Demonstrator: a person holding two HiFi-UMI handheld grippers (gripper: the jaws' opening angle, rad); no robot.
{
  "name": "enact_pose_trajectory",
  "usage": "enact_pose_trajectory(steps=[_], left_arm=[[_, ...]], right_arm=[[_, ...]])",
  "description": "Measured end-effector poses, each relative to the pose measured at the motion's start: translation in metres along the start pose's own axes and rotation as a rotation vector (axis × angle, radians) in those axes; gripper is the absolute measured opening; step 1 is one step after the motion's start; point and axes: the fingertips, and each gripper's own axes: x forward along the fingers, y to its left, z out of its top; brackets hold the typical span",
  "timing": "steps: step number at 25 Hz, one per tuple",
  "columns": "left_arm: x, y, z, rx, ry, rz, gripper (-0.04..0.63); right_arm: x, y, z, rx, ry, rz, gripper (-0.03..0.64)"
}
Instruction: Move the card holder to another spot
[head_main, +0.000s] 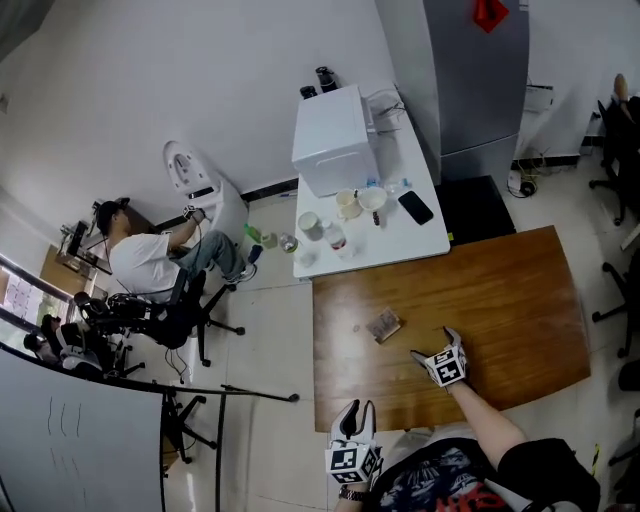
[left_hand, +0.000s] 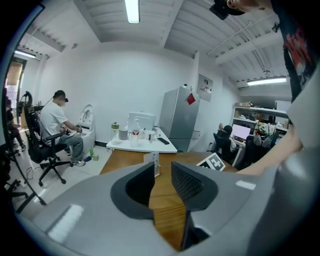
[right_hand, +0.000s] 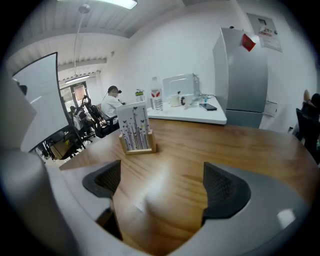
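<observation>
We note right tongs (right_hand: 160, 187) wide and empty, card holder (right_hand: 135, 131) upright ahead-left of them, apart; left tongs (left_hand: 162, 180) closed narrow, empty. Risk, we judge: an off-centre approach clips the tall holder and topples it.

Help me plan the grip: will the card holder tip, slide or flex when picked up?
Likely tippy: the card holder stands tall cards upright in a low, narrow wooden base, so a high push could topple it. It probably slides easily on the smooth table. The cards look thin and may flex; the base seems the stiffer place to grip.
</observation>
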Motion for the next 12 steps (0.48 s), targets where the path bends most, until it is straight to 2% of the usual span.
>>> enact_pose_trajectory(steps=[8,12], left_arm=[[0.049,-0.059,0.024,0.039,-0.027,-0.141,0.110],[0.067,-0.094,0.037,0.029,-0.052,-0.232,0.112]], right_arm=[[-0.125,-0.060,0.008,0.042,-0.126,-0.046,0.418],[-0.191,-0.084,0.031,0.029,-0.241,-0.076,0.316]])
